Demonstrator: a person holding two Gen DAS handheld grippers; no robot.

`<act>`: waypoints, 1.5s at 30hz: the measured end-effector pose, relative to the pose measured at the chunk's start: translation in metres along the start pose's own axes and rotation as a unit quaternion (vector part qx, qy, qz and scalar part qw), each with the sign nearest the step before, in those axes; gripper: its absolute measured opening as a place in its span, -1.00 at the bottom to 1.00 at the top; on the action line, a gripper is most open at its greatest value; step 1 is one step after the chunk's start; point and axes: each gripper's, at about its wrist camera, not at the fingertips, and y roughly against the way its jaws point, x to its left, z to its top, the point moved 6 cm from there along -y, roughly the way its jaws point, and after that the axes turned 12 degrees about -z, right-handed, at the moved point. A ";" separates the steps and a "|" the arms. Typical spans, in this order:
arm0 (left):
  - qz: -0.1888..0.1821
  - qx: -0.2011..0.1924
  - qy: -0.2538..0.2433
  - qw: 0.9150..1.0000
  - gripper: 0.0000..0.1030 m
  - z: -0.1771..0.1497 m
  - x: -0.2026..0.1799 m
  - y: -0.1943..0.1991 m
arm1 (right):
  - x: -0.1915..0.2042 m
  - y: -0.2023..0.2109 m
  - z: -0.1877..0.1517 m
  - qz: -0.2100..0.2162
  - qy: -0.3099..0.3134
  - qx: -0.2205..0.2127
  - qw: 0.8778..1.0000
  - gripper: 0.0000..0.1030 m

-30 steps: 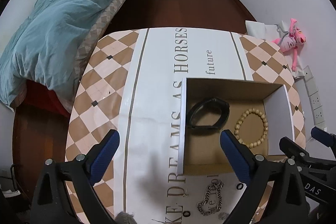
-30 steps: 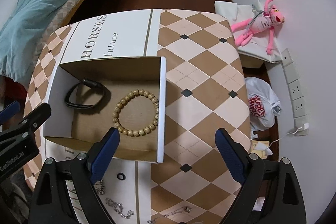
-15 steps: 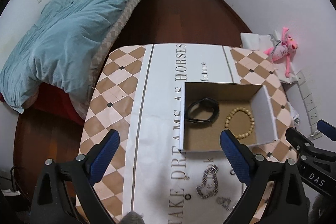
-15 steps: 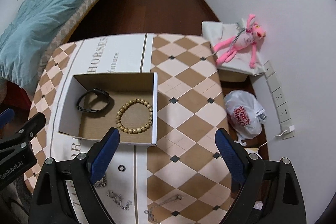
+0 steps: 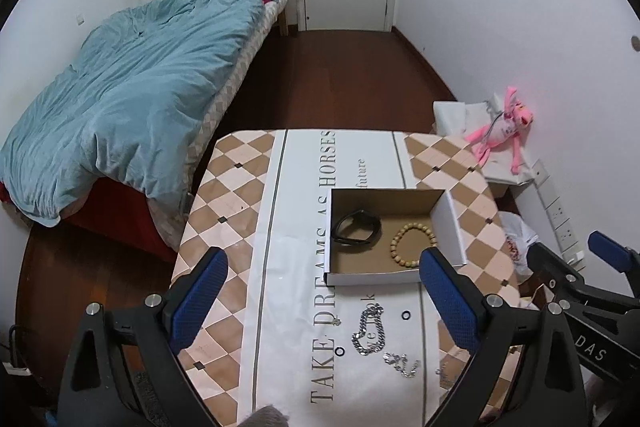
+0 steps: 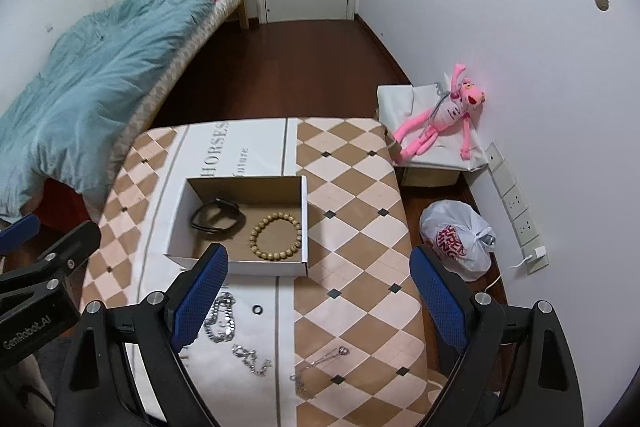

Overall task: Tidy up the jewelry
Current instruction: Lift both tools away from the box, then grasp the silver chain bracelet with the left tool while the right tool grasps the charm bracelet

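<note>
Both grippers hang above the table's near edge, jaws wide apart and empty: left gripper [image 5: 322, 297], right gripper [image 6: 318, 293]. Just below them loose pieces lie on the tablecloth [image 6: 352, 227]: a chunky silver chain [image 6: 221, 319], a thinner chain [image 6: 250, 357], a fine necklace [image 6: 320, 361] and a small black ring [image 6: 258, 309]. The chains look limp, slippery and light, so I would pinch a bunched section. Beyond stands the open cardboard box [image 6: 305, 223], holding a black band [image 6: 216, 219] and a wooden bead bracelet [image 6: 275, 235], with free floor near its front wall
</note>
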 end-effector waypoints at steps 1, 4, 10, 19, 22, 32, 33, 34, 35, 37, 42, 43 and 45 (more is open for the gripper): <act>0.002 -0.002 0.001 1.000 0.90 0.000 0.000 0.002 | -0.001 0.003 -0.001 0.001 0.000 -0.001 1.000 0.82; 0.011 0.001 0.007 1.000 0.90 -0.007 0.002 0.007 | -0.004 0.008 -0.009 0.007 -0.006 0.003 1.000 0.82; 0.046 0.030 0.003 0.998 0.90 -0.047 0.018 -0.016 | -0.001 -0.020 -0.054 0.011 -0.001 0.052 0.999 0.82; 0.096 0.119 0.009 0.988 0.90 -0.125 0.049 -0.078 | 0.049 -0.103 -0.157 0.089 0.031 0.150 0.984 0.46; 0.105 0.136 0.014 0.985 0.90 -0.140 0.057 -0.091 | 0.067 -0.113 -0.173 0.102 0.056 0.144 0.983 0.43; 0.111 0.148 0.025 0.982 0.90 -0.162 0.069 -0.103 | 0.102 -0.114 -0.185 0.075 0.151 0.074 0.983 -0.45; 0.108 0.150 0.025 0.982 0.90 -0.162 0.069 -0.105 | 0.102 -0.114 -0.185 0.076 0.153 0.070 0.983 -0.84; 0.106 0.151 0.025 0.983 0.90 -0.162 0.069 -0.107 | 0.102 -0.114 -0.185 0.074 0.152 0.070 0.983 -0.84; 0.099 0.152 0.028 0.983 0.90 -0.162 0.067 -0.108 | 0.099 -0.115 -0.184 0.080 0.143 0.076 0.984 -0.86; 0.085 0.150 0.033 0.985 0.90 -0.158 0.064 -0.111 | 0.093 -0.116 -0.179 0.098 0.120 0.086 0.984 -0.92; 0.040 0.144 0.035 0.988 0.88 -0.144 0.047 -0.123 | 0.055 -0.119 -0.157 0.119 0.025 0.101 0.988 -0.93; 0.027 0.147 0.036 0.988 0.88 -0.142 0.042 -0.126 | 0.049 -0.121 -0.154 0.118 0.013 0.102 0.988 -0.93; 0.004 0.150 0.033 0.988 0.88 -0.137 0.033 -0.136 | 0.037 -0.125 -0.145 0.113 -0.008 0.103 0.988 -0.93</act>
